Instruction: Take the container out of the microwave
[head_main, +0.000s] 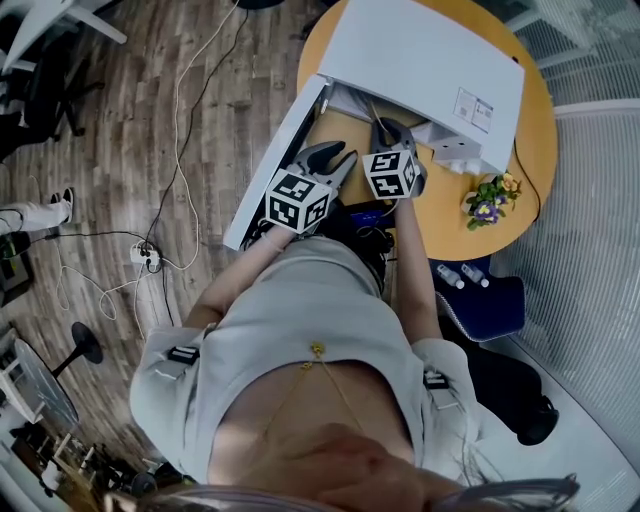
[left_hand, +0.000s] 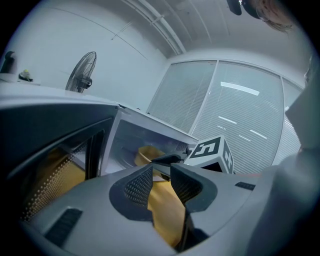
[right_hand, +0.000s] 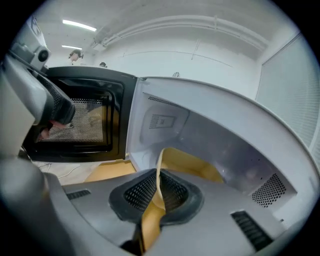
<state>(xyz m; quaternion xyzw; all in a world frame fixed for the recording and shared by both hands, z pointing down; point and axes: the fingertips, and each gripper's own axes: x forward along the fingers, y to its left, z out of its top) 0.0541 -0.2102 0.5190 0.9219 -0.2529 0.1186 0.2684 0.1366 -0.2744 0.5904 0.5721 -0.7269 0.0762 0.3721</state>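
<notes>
Right gripper view: right gripper (right_hand: 157, 184) clamps rim of yellow thin-walled container (right_hand: 194, 168) in white microwave (right_hand: 220, 131); withdraw level w/o tilt; left gripper (left_hand: 161, 174) jaws apart, empty.

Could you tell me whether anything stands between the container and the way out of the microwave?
Nothing visible does. The door is swung wide open, and the right gripper is shut on the rim of the yellow container inside the microwave. The left gripper, open, sits beside it toward the door.

The container (right_hand: 192, 167) is half hidden behind the right gripper (right_hand: 157, 189).
</notes>
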